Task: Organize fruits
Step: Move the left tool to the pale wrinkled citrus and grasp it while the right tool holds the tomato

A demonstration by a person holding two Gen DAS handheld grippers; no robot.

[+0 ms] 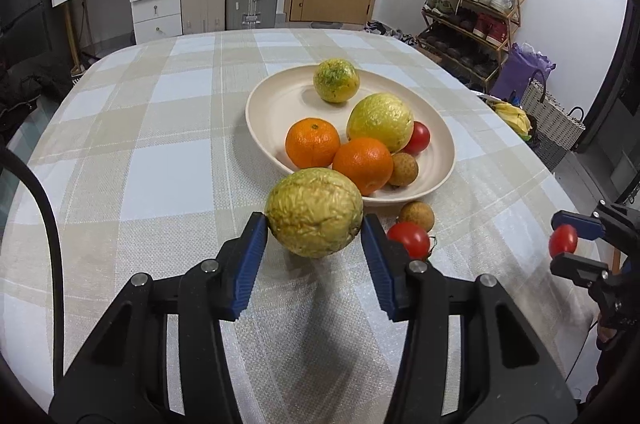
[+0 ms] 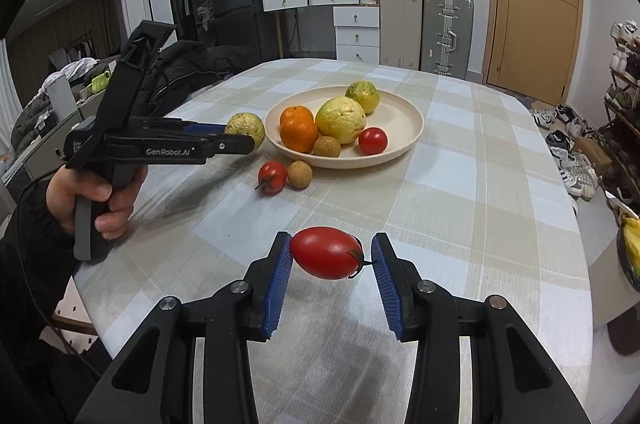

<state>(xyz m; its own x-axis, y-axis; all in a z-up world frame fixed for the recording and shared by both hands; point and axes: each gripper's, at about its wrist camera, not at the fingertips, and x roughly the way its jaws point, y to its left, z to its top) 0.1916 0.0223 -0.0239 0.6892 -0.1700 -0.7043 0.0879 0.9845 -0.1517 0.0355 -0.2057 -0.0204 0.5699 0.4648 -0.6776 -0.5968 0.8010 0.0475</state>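
Fruits are mostly sitting in the cream plate (image 1: 256, 111) on the checked tablecloth (image 1: 140, 163), so I'm using the plate as the anchor for everything.

In the plate: a greenish-yellow citrus (image 1: 336, 80) is resting at the far side, a bigger pale yellow wrinkly fruit (image 1: 380, 121) is sitting in the middle, two oranges (image 1: 313, 143) are lying side by side toward the near rim, one of them pushing right up against the yellow one. A small tomato (image 1: 419, 137) is peeking out from behind the yellow fruit, and a brown longan (image 1: 404, 168) is tucked against the near orange.

Just outside the plate's near rim, a second longan (image 1: 417, 216) and a stemmed tomato (image 1: 410, 239) are lying together on the cloth, practically touching each other.

Left gripper (image 1: 314, 230) is hovering right in front of the plate's near edge, jaws partly closed around a rough yellow-green fruit (image 1: 314, 212). Both blue pads (image 1: 250, 264) are pressing on its sides, and from the right wrist view that fruit is hanging clear of the cloth, just beside the plate. A hand (image 2: 96, 199) is gripping the handle.

Right gripper (image 2: 326, 254) is sitting well back from the plate, toward the near edge of the table. Its jaws are only narrowly apart, pinching an oval red tomato (image 2: 325, 252) lengthwise, one pad on the blunt end, the other at the stem end. In the left wrist view, that tomato is being held off to the right of the plate.
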